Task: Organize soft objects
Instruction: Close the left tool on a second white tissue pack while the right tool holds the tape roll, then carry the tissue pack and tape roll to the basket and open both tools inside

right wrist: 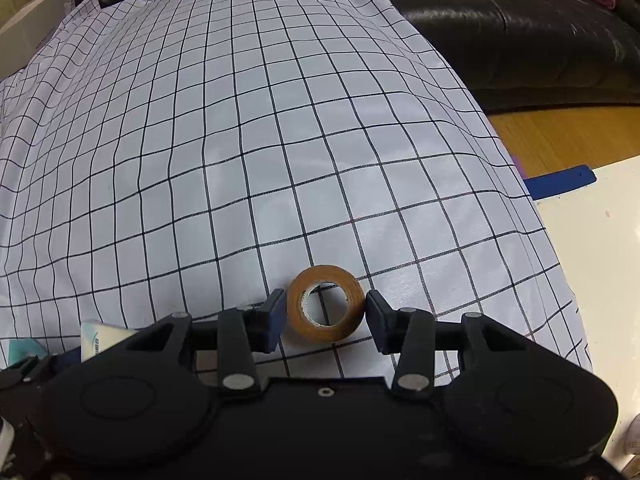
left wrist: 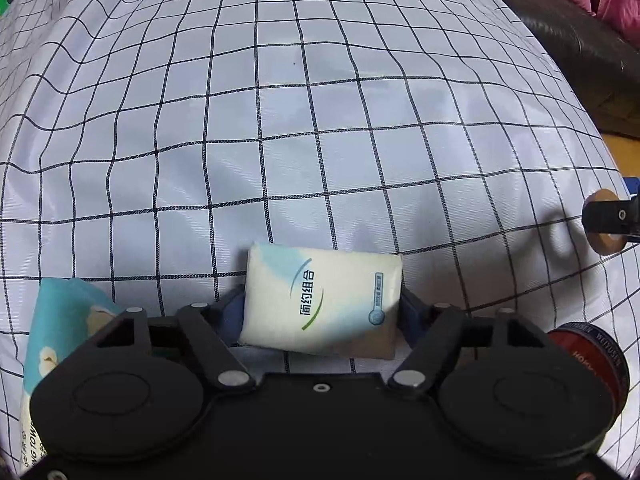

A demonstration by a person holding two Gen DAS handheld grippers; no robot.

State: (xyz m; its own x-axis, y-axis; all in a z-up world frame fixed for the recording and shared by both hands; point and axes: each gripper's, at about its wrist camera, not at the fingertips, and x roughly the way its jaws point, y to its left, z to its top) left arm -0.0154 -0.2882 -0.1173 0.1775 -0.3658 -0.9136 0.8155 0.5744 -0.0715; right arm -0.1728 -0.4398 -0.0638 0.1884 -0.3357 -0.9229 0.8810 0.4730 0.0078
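A white tissue pack (left wrist: 320,304) with blue-green print lies on the checked cloth (left wrist: 280,140). My left gripper (left wrist: 322,312) has a blue pad against each short side of it and is shut on it. A brown tape roll (right wrist: 326,304) sits between the pads of my right gripper (right wrist: 326,314), which touch it on both sides. In the left wrist view the same roll (left wrist: 606,242) shows at the right edge, held just above the cloth. The tissue pack's end (right wrist: 100,338) appears at the lower left of the right wrist view.
A second blue-and-white soft pack (left wrist: 60,340) lies left of my left gripper. A red-rimmed round object (left wrist: 592,356) sits to its right. A black sofa (right wrist: 520,32), wooden floor (right wrist: 560,136) and a white surface (right wrist: 600,260) border the cloth on the right.
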